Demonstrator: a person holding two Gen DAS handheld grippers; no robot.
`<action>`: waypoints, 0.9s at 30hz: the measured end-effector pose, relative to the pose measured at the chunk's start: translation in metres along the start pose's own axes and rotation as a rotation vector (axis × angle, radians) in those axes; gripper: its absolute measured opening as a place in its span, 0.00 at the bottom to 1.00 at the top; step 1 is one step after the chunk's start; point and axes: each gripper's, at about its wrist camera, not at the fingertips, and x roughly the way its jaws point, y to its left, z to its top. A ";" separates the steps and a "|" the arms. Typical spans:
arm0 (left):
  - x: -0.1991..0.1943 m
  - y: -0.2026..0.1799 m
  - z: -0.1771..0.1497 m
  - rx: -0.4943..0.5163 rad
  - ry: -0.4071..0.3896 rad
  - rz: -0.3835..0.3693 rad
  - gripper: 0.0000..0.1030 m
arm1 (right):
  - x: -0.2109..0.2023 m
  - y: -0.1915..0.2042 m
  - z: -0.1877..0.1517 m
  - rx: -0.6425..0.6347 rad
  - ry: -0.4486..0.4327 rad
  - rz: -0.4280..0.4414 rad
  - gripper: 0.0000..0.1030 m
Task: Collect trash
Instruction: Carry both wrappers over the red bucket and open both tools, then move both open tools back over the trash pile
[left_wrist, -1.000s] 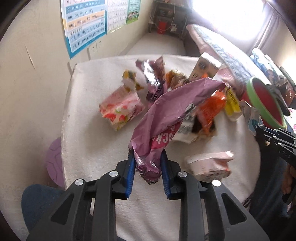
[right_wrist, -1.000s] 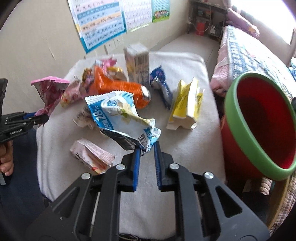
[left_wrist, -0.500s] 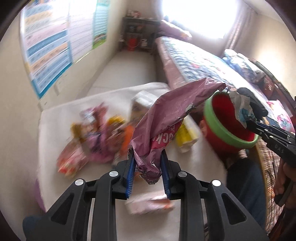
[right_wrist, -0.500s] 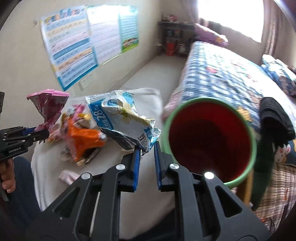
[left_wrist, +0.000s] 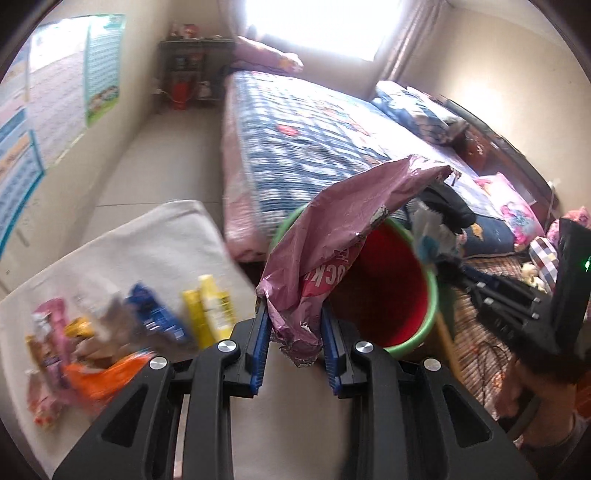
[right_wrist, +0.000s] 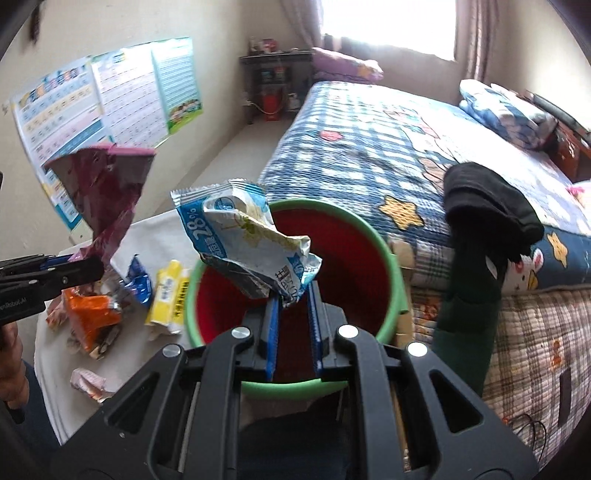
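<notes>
Two hand-held grippers, each carrying a snack wrapper at a red bucket.

The left gripper (left_wrist: 295, 328) pinches the crumpled lower end of a purple foil wrapper (left_wrist: 343, 236) between its blue-padded fingers (left_wrist: 258, 347); the wrapper rises in front of the green-rimmed red bucket (left_wrist: 406, 295). The right gripper (right_wrist: 293, 321) hovers over the bucket (right_wrist: 369, 258), its fingers (right_wrist: 271, 332) parted, with a blue-and-white wrapper (right_wrist: 243, 236) touching the left one only. Further wrappers, among them a yellow carton (right_wrist: 168, 295) and an orange packet (right_wrist: 88, 314), lie on the cloth-covered desk (right_wrist: 159, 232) beside the bucket.
</notes>
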 end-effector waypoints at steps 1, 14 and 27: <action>0.006 -0.007 0.004 0.002 0.006 -0.010 0.23 | 0.001 -0.005 0.000 0.008 0.001 0.000 0.15; 0.065 -0.029 0.017 -0.043 0.096 -0.055 0.40 | 0.027 -0.031 -0.004 0.050 0.037 0.007 0.27; 0.040 -0.006 0.006 -0.093 0.007 -0.009 0.89 | 0.014 -0.019 -0.011 0.032 0.014 0.011 0.80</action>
